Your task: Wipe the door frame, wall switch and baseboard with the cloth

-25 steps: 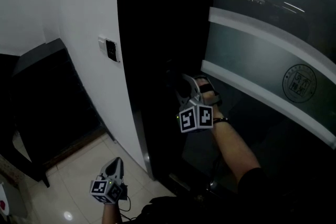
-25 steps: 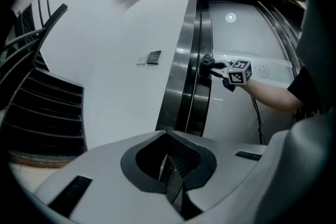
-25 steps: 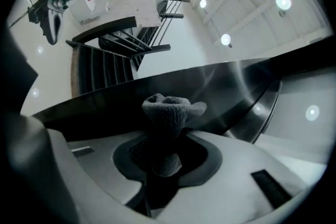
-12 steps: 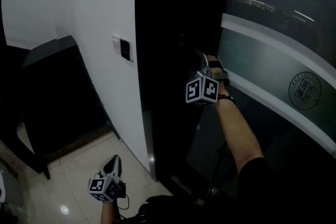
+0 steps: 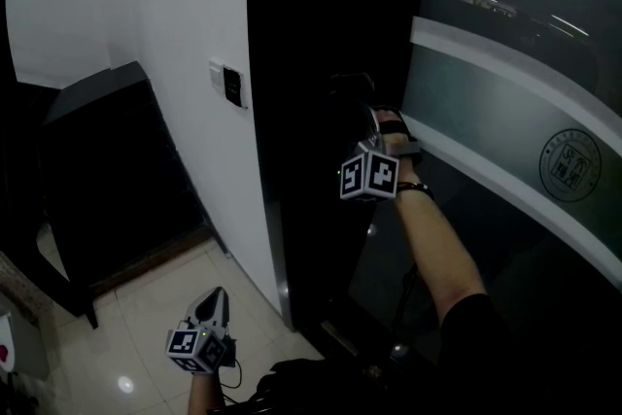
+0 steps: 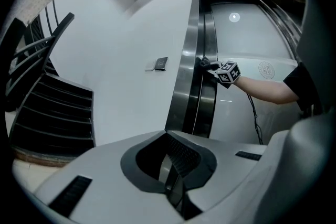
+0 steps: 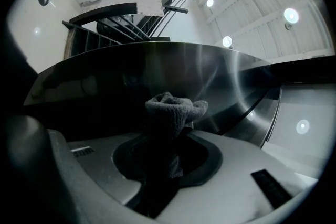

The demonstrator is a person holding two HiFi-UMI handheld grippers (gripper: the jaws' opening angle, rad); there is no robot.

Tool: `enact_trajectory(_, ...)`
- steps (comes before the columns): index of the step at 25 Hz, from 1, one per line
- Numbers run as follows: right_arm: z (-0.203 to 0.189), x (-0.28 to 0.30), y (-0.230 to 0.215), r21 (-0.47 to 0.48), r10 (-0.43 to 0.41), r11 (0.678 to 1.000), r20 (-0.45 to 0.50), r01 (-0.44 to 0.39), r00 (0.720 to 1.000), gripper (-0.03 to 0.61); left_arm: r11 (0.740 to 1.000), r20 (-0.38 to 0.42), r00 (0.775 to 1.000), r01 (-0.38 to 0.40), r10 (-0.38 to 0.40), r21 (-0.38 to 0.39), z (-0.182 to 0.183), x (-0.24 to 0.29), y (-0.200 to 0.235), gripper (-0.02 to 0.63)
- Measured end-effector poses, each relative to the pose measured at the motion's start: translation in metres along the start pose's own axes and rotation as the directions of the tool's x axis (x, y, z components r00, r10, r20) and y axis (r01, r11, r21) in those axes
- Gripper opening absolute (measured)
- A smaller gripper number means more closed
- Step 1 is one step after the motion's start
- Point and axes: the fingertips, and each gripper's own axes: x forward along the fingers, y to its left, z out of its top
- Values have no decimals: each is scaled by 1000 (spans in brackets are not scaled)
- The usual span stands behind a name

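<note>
My right gripper (image 5: 365, 117) is shut on a dark grey cloth (image 7: 175, 108), whose bunched end presses against the dark steel door frame (image 7: 157, 68). In the head view this happens at mid height on the door frame (image 5: 292, 141), right of the wall switch (image 5: 231, 86) and a little below it. My left gripper (image 5: 215, 298) hangs low over the tiled floor with its jaws shut and nothing between them. From the left gripper view (image 6: 176, 164) I see the switch (image 6: 161, 63), the door frame (image 6: 191, 86) and the right gripper's marker cube (image 6: 227, 72).
A glass door with a frosted band (image 5: 505, 102) stands right of the frame. A black staircase (image 5: 97, 180) fills the left side against the white wall (image 5: 175, 5). A cable (image 6: 254, 118) hangs under the right arm. Pale tiles (image 5: 146, 326) cover the floor.
The right gripper has carried the cloth upward along the door frame, then settled slightly lower. The left gripper has stayed low over the floor.
</note>
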Motion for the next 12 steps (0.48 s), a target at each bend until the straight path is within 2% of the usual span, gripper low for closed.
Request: enact_trajectory(12, -10, -8, 36, 19, 44, 999, -23, -44, 999, 95, 1000, -16, 1000, 4, -4, 4, -5, 2, 1, 3)
